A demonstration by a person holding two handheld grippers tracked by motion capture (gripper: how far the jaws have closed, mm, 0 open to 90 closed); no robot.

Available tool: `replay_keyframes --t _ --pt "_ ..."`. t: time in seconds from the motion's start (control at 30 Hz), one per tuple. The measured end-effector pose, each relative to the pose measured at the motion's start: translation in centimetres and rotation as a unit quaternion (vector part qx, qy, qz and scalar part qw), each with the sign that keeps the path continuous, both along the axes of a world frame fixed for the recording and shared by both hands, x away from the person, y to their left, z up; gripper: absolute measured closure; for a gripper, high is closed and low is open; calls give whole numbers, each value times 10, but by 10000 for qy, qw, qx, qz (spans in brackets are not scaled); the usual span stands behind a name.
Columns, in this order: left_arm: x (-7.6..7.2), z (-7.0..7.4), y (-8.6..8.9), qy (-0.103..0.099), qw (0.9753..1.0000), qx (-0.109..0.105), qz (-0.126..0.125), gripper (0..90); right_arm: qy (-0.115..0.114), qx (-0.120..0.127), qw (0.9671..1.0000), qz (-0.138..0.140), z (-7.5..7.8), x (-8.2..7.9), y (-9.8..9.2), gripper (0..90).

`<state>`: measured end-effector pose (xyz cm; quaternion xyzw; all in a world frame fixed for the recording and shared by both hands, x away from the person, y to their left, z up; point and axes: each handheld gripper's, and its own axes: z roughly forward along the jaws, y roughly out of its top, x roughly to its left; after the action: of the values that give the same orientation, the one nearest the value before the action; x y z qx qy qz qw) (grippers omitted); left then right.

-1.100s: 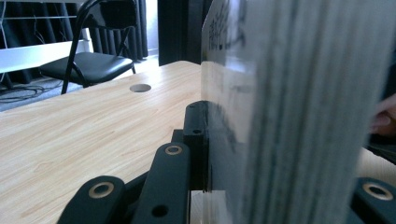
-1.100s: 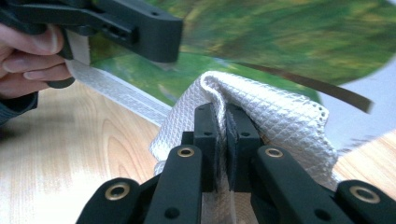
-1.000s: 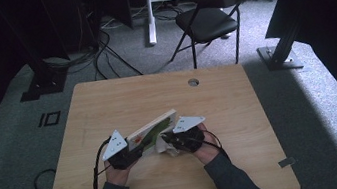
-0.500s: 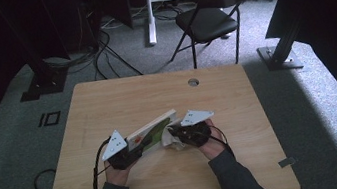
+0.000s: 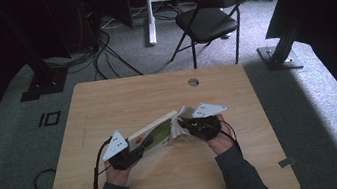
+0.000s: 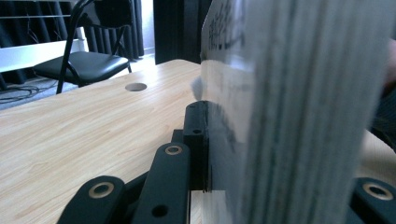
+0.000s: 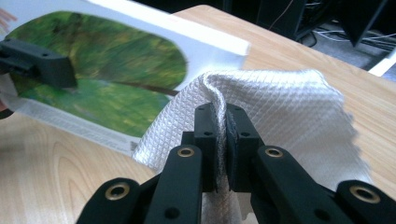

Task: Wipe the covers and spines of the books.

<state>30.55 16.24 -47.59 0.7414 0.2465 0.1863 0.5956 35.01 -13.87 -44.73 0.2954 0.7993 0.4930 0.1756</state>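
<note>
Book [image 5: 154, 132] propped on edge for wiping.
Left gripper [image 5: 132, 154] clamps its lower end to steady it; right gripper [image 7: 223, 140] pinches a white cloth [image 7: 275, 116] against the cover.

Dim room, daylight from the far side, soft shadows, near book [image 6: 299, 112] pages blurred

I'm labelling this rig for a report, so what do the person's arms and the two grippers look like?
Both arms wear dark grey sleeves. The left gripper and right gripper are black, each topped by a grey three-cornered plate and trailing a black cable. Their jaws are flat black bars on linked arms with brass-coloured rivets.
</note>
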Motion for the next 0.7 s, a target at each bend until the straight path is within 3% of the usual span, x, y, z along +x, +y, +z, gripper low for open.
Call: replay_keyframes --t 0.43,0.7 --pt "-1 -1 -4 -3 9999 70 -84 781 -65 201 9990 -399 7 3 -22 847" --pt "-1 0 -5 -8 9999 74 -130 781 -94 274 9987 -422 9 4 -24 847"
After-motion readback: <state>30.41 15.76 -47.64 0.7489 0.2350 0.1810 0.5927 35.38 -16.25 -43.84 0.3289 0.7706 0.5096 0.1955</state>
